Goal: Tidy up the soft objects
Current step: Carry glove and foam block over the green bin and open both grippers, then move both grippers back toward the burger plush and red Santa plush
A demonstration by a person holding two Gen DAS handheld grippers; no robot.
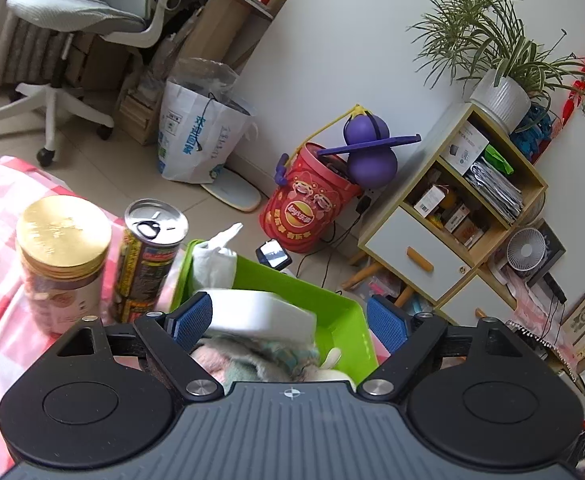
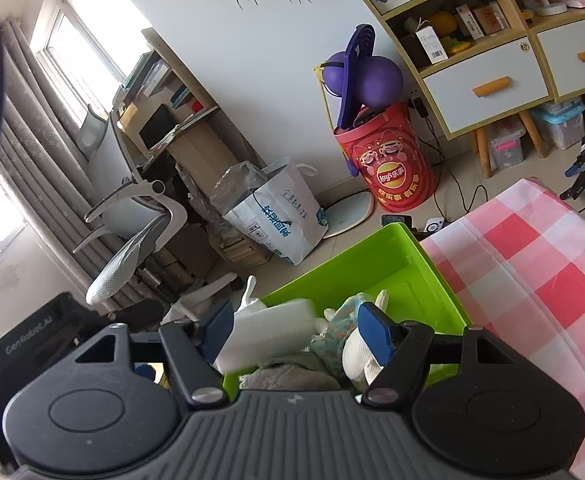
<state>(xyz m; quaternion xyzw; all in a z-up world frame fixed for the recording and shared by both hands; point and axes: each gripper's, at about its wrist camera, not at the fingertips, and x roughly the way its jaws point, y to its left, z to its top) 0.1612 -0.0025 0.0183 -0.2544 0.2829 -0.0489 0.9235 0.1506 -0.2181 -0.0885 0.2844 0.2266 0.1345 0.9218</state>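
Both hand-held grippers (image 1: 288, 322) (image 2: 296, 330) gape (holding nothing) over green bin (image 1: 344, 312).

This is looking like a lived-in room of a home, doubling as a study. A white office chair (image 1: 80, 20) is standing by a cluttered desk (image 2: 180, 120), a potted spider plant (image 1: 496, 60) is sitting atop a wooden shelf cabinet (image 1: 452, 216), and a red snack bucket (image 1: 308, 200) (holding a purple toy) is leaning against the wall.

Jar (image 1: 62, 256) and can (image 1: 148, 256) beside green bin (image 1: 348, 320)
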